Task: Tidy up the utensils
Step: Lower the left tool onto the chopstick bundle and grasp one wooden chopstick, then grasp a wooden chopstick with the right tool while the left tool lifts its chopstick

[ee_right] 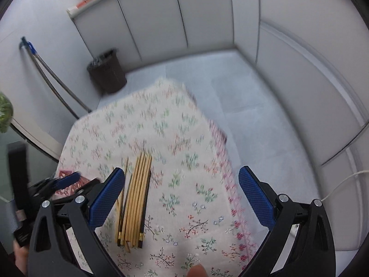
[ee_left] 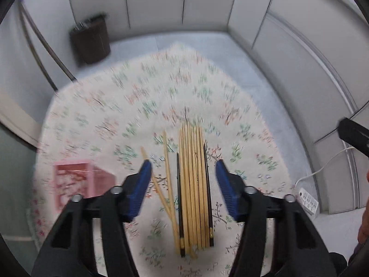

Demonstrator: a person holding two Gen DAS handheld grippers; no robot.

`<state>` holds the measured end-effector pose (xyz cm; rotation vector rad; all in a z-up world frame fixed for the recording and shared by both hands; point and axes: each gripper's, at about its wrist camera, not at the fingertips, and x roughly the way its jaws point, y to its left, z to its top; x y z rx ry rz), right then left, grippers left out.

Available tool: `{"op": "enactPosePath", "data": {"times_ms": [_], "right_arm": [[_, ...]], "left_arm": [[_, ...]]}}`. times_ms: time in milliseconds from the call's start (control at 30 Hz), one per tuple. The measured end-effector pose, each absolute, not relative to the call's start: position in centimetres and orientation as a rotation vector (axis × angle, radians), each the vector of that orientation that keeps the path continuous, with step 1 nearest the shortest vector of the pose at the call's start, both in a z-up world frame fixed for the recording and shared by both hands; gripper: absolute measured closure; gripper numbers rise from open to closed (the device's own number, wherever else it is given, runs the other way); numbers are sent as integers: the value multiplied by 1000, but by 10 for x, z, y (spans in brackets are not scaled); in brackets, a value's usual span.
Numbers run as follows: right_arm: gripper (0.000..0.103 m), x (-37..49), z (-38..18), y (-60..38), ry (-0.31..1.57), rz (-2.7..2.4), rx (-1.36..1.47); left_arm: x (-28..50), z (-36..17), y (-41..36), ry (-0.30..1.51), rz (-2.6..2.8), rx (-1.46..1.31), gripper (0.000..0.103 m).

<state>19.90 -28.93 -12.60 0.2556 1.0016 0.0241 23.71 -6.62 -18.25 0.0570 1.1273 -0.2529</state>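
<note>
A bundle of several bamboo and dark chopsticks (ee_left: pixel 194 189) lies side by side on the floral tablecloth (ee_left: pixel 115 115), with two loose bamboo ones (ee_left: pixel 167 177) just left of it. My left gripper (ee_left: pixel 183 172) is open, its blue pads straddling the bundle from above. A pink box (ee_left: pixel 78 182) stands left of it. In the right wrist view the bundle (ee_right: pixel 135 200) lies beside my right gripper's left pad. My right gripper (ee_right: pixel 182 184) is open and empty over the cloth. The left gripper (ee_right: pixel 66 181) shows at the far left.
A dark wicker bin (ee_left: pixel 91 39) stands on the floor beyond the table, by white cabinet doors. A mop handle (ee_right: pixel 53 78) leans on the left wall. A white power strip (ee_left: pixel 307 199) with cable lies on the floor at the right. The table edge (ee_right: pixel 221 152) runs along the right.
</note>
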Motion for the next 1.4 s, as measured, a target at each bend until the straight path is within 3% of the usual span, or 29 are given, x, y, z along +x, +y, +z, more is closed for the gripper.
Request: {"op": "enactPosePath", "data": {"times_ms": [167,400,567,633,667,833,1133,1400], "right_arm": [[11,220,-154,-294,1071,45,285],[14,230,-170,-293,1115,68,322],[14,231,-171,-293,1118,70,343],[15,232,-172,-292,1120,75,337],[18,233,-173,-291,1124,77,331],[24,237,-185,-284,1157,94,340],[36,247,-213,-229,1227,219,360],[61,258,-241,-152,1311,317,286]], "left_arm": [[268,-234,-67,1226,-218,42,60],[299,-279,-64,1294,-164,23,77],[309,-303,-60,1322,-151,31,78],[310,-303,-61,1299,-149,42,87],[310,-302,-61,1298,-150,46,98],[295,-271,-56,1253,-193,18,99],[226,-169,-28,1059,-282,56,99],[176,-139,29,948,-266,-17,99]]}}
